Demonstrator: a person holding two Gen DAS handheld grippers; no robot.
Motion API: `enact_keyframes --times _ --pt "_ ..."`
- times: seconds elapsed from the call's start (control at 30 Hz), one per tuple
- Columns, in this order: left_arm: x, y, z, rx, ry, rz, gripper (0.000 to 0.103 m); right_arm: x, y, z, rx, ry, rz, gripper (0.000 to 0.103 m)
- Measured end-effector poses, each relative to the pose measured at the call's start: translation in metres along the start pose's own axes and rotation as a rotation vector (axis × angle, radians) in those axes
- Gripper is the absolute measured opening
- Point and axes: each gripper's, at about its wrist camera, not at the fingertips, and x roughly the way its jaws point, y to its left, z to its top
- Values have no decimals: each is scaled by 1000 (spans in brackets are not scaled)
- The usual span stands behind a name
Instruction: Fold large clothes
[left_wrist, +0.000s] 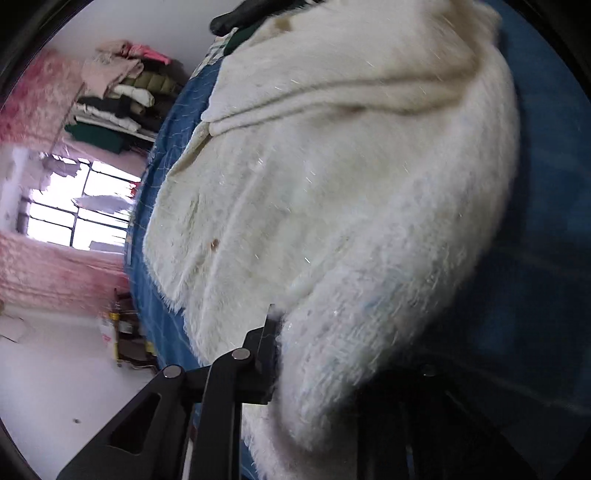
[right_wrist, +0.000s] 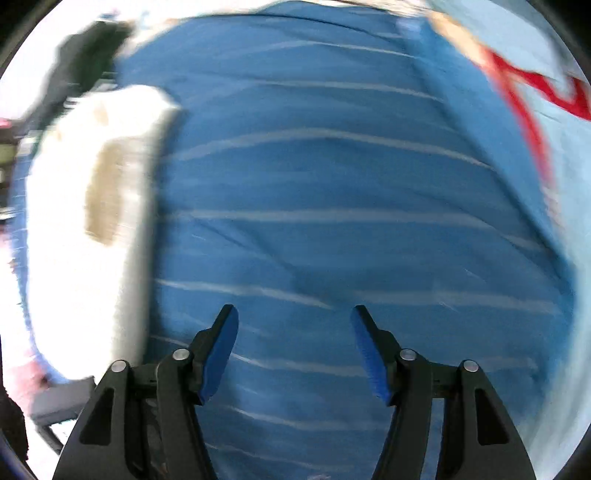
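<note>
Left tongs (left_wrist: 295, 343) squeezed tight on a thick fold of the fluffy cream-white fleece coat (left_wrist: 332, 184). Right tongs (right_wrist: 294, 332) wide apart, nothing between, just above the blue bedsheet with thin white stripes (right_wrist: 332, 177). Coat well off to their left. Farther away: stacked folded clothes (left_wrist: 122, 96).

White fleece coat (left_wrist: 332, 203) hides the left gripper's (left_wrist: 314, 339) far finger; right-wrist view blurred.
</note>
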Motion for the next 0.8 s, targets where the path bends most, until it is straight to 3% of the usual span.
enact_keyframes --times 0.07,0.13,0.23,0.3,0.37,0.4,0.43,0.47,0.5,0.67,0.8 --pt "-5 16 6 -16 -22 -29 15 10 18 17 -32 -11 219 85" --pt "-7 29 9 -21 -37 -46 15 23 45 32 -46 -3 381 87" --pt "-8 41 11 -15 -52 -59 15 46 85 53 6 15 570 88" --pt "-9 41 11 -11 -51 -78 15 60 96 64 70 43 647 88" --pt "-9 43 11 -12 -47 -108 15 84 109 70 135 112 663 88" --pt "-9 44 11 -8 -44 -124 15 94 113 71 169 131 654 80" --pt "-10 46 12 -7 -40 -141 15 102 114 71 211 135 654 69" --pt "-10 51 14 -9 -36 -171 15 104 116 73 232 140 627 42" --pt "-10 55 15 -9 -33 -195 15 103 117 72 254 146 594 33" --pt "-1 107 31 -45 -13 -382 16 47 146 69 215 58 557 24" --pt "13 175 51 -134 -25 -475 19 -13 214 72 147 2 555 23"
